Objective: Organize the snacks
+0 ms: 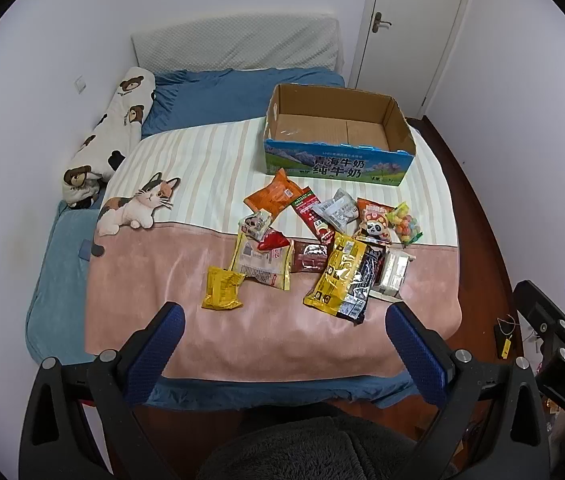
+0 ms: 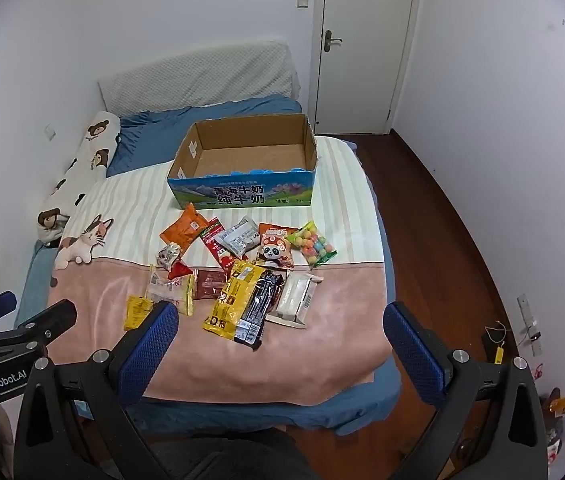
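Note:
Several snack packets lie in a loose pile on the bed: an orange bag (image 1: 276, 196), a small yellow packet (image 1: 221, 288), a large yellow-and-black bag (image 1: 340, 276), a white packet (image 1: 392, 272) and a bag of coloured candy balls (image 1: 404, 224). Behind them stands an open, empty cardboard box (image 1: 334, 128) with a blue printed front, also in the right wrist view (image 2: 250, 152). My left gripper (image 1: 284, 314) is open and empty, held above the bed's near edge. My right gripper (image 2: 280, 312) is open and empty too, beside the left one.
The bed (image 1: 242, 344) carries a pink and striped blanket with a cat print (image 1: 138, 204). A bear-print bolster (image 1: 110, 136) lies along the left wall. Wooden floor (image 2: 442, 240) runs to the right, with a closed door (image 2: 362, 40) behind. Small clutter sits on the floor at right.

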`<control>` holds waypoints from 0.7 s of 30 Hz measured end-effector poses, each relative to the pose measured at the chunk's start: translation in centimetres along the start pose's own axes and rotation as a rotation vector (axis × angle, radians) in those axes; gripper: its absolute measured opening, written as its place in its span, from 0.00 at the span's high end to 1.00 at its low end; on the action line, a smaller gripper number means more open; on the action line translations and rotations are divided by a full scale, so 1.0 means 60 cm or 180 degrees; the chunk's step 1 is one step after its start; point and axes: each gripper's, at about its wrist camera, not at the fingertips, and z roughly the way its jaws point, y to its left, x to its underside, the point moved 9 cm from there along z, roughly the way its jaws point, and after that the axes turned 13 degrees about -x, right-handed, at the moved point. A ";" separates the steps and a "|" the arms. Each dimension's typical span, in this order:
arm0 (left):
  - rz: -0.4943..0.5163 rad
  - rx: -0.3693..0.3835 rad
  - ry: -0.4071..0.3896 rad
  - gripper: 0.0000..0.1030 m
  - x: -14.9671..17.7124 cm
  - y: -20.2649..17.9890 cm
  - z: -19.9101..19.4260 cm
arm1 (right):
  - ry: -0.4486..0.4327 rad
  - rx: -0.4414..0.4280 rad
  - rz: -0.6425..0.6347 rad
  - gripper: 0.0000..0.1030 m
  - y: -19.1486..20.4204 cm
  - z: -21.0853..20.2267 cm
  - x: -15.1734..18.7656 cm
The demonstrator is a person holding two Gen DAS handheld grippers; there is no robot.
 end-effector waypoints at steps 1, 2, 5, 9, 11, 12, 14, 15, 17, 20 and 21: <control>-0.0002 0.0005 -0.0004 0.00 0.000 0.000 0.000 | -0.0008 -0.0002 0.0004 0.00 0.002 0.000 -0.001; -0.0009 0.0018 -0.0007 0.00 -0.004 0.004 -0.004 | -0.0007 -0.0012 0.0010 0.00 0.000 -0.001 -0.001; -0.0012 0.0027 -0.0016 0.00 -0.007 0.006 -0.005 | -0.0006 -0.0010 0.0006 0.00 0.001 -0.001 -0.002; -0.0018 0.0028 -0.0016 0.00 -0.008 0.007 -0.006 | -0.0006 -0.0034 0.0022 0.00 0.001 -0.002 -0.004; -0.0024 0.0029 -0.0020 0.00 -0.009 0.007 -0.006 | -0.0005 -0.0047 0.0030 0.00 -0.001 -0.003 -0.003; -0.0025 0.0031 -0.0023 0.00 -0.010 0.007 -0.008 | -0.0004 -0.0052 0.0031 0.00 0.000 -0.003 -0.003; -0.0025 0.0030 -0.0036 0.00 -0.012 0.006 -0.011 | 0.0000 -0.0073 0.0043 0.00 -0.002 -0.001 -0.002; -0.0024 0.0032 -0.0043 0.00 -0.013 0.006 -0.013 | -0.0001 -0.0079 0.0049 0.00 -0.002 -0.002 -0.002; -0.0026 0.0030 -0.0050 0.00 -0.014 0.006 -0.015 | 0.0000 -0.0077 0.0047 0.00 -0.001 -0.002 -0.002; -0.0020 0.0029 -0.0061 0.00 -0.014 0.006 -0.017 | -0.0008 -0.0096 0.0061 0.00 -0.002 -0.003 -0.001; -0.0020 0.0028 -0.0063 0.00 -0.013 0.006 -0.018 | -0.0009 -0.0103 0.0067 0.00 -0.003 -0.004 0.000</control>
